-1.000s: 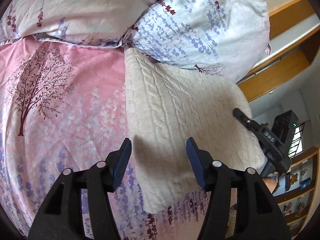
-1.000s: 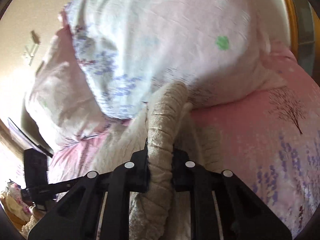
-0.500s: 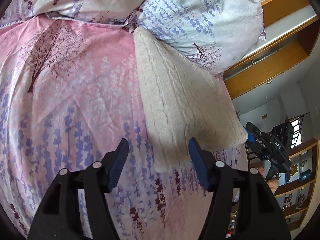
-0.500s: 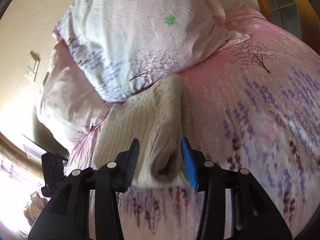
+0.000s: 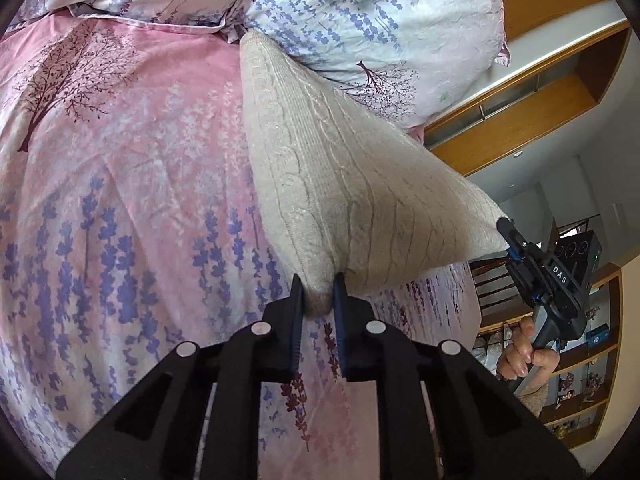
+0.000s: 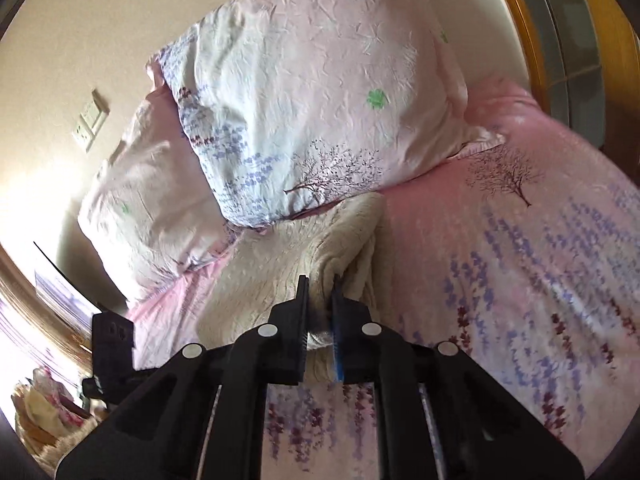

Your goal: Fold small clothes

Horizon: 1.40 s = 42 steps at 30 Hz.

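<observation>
Now, left wrist view: the left gripper has its fingers closed on the near corner of a cream cable-knit sweater.
Sweater, left wrist view: it looks already folded into a thick, narrow panel; its far end lies on the bed against the pillow, while the near edge is lifted off the cover.
Right gripper, left wrist view: the right gripper pinches the other near corner, so the near edge hangs stretched between the two tools.
Right wrist view: the right gripper has its fingers shut on a bunched corner of the sweater, with cloth filling the gap.
Sweater, right wrist view: several layers show at the pinched edge, and the far end tucks under the pillow on the bed.
Done so far: by the stacked layers, I judge that at least one fold is made.
Left to do: probably one more fold, carrying the raised edge toward the pillow end, then letting go and smoothing; I see no other clothes on the bed.
</observation>
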### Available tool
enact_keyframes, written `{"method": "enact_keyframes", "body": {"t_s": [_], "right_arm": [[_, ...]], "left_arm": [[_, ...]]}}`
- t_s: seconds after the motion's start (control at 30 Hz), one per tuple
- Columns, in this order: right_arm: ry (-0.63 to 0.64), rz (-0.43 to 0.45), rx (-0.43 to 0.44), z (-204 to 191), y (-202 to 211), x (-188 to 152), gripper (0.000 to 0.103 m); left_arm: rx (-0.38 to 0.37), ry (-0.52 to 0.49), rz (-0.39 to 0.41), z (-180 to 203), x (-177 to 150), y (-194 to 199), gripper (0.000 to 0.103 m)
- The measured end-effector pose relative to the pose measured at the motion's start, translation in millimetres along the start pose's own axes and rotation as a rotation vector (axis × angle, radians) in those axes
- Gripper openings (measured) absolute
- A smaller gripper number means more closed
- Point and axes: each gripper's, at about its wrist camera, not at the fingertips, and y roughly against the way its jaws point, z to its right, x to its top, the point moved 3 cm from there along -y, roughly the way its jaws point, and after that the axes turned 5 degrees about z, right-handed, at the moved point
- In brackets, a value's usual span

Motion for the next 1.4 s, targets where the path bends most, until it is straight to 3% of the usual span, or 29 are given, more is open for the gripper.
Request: {"method": "enact_keyframes", "body": {"t_s": [0.13,0.27,0.43,0.5,0.53,0.57,0.6,0.63,0.73,1.0,1.1,1.23,1.4], "right_arm": [[-0.03,-0.111,-0.07,19.7,-17.8,-28.6,0.01],[-0.067,-0.157,-0.115,35.8,-26.4,-46.0,0.01],[-0.091,-0.18,-0.094,37.8,-32.7,-46.9,0.013],[-0.097,-0.162,-0.077,35.4,-24.7,-38.1,0.024],[-0.111,-0.15,-0.074,36.8,-20.7,-32.2,0.044],[-0.13,-0.136,-0.066,38.8,-17.6,-26.0,0.066],[-0.158,-0.12,-0.05,41.8,-15.6,-19.0,0.072],[-0.192,-0.111,-0.027,45.1,-15.6,-11.7,0.074],[-0.267,-0.15,0.037,49.2,-33.4,5.6,0.076],[-0.28,-0.269,-0.032,50.4,-97.4,16.1,0.076],[-0.296,-0.316,-0.021,52.6,-114.2,9.8,0.076],[-0.289,-0.336,0.002,50.2,-126.5,2.4,0.076],[-0.297,-0.354,0.082,45.5,-131.5,-2.7,0.061]], "left_arm": [[0.018,-0.058,-0.008,0.4,-3.4,1.1,0.012],[0.034,-0.088,-0.031,-0.4,-5.4,-2.6,0.012],[0.072,-0.162,-0.012,11.1,-6.2,0.2,0.017],[0.083,-0.174,0.002,12.7,-5.9,10.9,0.025],[0.084,-0.178,0.012,13.4,-2.9,15.8,0.043],[0.094,-0.183,0.035,13.9,1.2,22.7,0.053],[0.109,-0.186,0.06,14.4,5.5,28.1,0.067],[0.122,-0.189,0.091,14.8,11.6,33.3,0.07],[0.162,-0.149,0.135,12.5,30.1,34.6,0.081],[0.284,-0.105,0.115,19.2,67.6,-6.1,0.094],[0.375,-0.109,0.093,20.1,76.1,-25.9,0.097],[0.357,-0.085,0.04,17.3,75.9,-45.8,0.097],[0.284,-0.018,0.021,4.8,76.0,-58.6,0.098]]}}
